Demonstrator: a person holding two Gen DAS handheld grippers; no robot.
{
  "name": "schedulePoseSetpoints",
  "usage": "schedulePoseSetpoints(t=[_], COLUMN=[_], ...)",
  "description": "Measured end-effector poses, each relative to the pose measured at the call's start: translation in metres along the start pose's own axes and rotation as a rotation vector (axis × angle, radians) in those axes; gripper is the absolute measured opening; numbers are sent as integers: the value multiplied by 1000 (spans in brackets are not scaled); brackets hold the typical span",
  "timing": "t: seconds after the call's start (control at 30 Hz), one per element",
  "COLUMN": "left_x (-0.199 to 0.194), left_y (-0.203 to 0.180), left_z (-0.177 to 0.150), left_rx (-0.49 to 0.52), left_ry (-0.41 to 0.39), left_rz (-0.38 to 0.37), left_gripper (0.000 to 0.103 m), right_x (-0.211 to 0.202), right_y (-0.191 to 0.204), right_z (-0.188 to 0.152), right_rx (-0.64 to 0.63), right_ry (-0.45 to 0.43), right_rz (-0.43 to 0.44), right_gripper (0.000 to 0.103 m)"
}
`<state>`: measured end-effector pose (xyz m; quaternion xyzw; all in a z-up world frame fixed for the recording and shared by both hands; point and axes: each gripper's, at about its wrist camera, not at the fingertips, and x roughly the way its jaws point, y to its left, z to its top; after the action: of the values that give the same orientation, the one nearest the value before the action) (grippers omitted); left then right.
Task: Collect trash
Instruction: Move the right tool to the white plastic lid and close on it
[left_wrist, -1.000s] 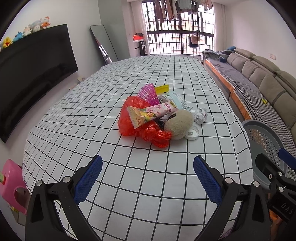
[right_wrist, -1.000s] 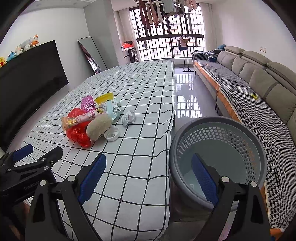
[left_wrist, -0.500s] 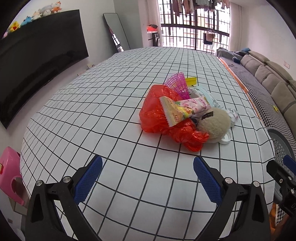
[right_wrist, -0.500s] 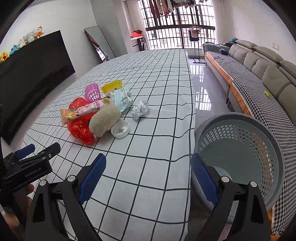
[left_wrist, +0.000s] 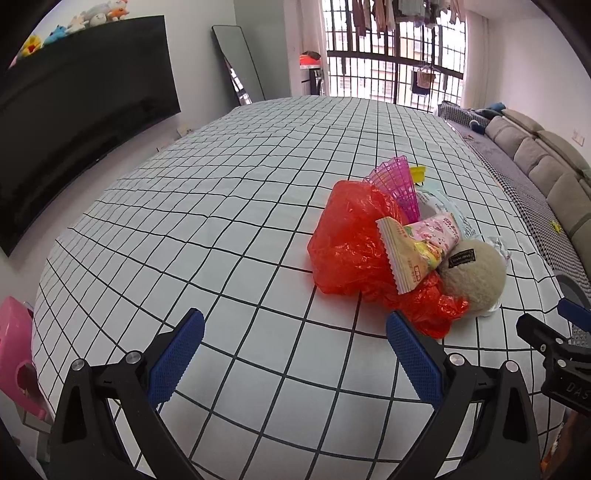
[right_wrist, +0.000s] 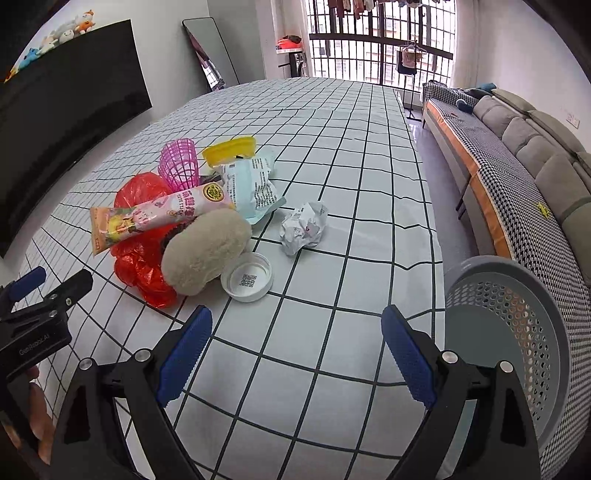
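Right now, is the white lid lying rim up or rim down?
Rim up: the white lid shows its hollow inside with a printed code, flat on the checked cloth.

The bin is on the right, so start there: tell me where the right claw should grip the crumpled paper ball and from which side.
Grip the crumpled paper ball across its middle, coming from above and the near side. It lies apart from the pile with bare tablecloth around it, so both fingers probably fit. The right claw is open and empty; the basket stands just right.

bin (right_wrist: 517, 332) cut off, cap label (right_wrist: 248, 280) unreadable
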<state>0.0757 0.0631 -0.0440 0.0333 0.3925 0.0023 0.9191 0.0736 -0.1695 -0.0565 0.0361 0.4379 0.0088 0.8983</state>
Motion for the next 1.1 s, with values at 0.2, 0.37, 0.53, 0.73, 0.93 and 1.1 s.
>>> schedulePoseSetpoints(t=[0.2,0.37,0.53,0.73,0.93,1.1], left_x=[5,7,10,11,13,8], left_y=[2,0,2,0,0,-1], left_z=[1,1,1,0,0,-1], left_rx=[7,15,-1,2,-7,-1], left_ry=[0,-4,-5,-7,-2,-21], left_rz=[-31,-27,-49,-67,-103,-95], left_gripper=[97,97,97,97,97,97], right_x=[20,38,45,54,53,48], right_y=[11,21,28,36,41,41], right_z=[8,15,17,22,22,18], right_rx=[-44,-64,-84,-97,-110,-96], right_ry=[31,52,55,56,50,47], right_rz=[-25,-40,-42,-48,-10,-4], right_gripper=[88,88,88,73,49,39])
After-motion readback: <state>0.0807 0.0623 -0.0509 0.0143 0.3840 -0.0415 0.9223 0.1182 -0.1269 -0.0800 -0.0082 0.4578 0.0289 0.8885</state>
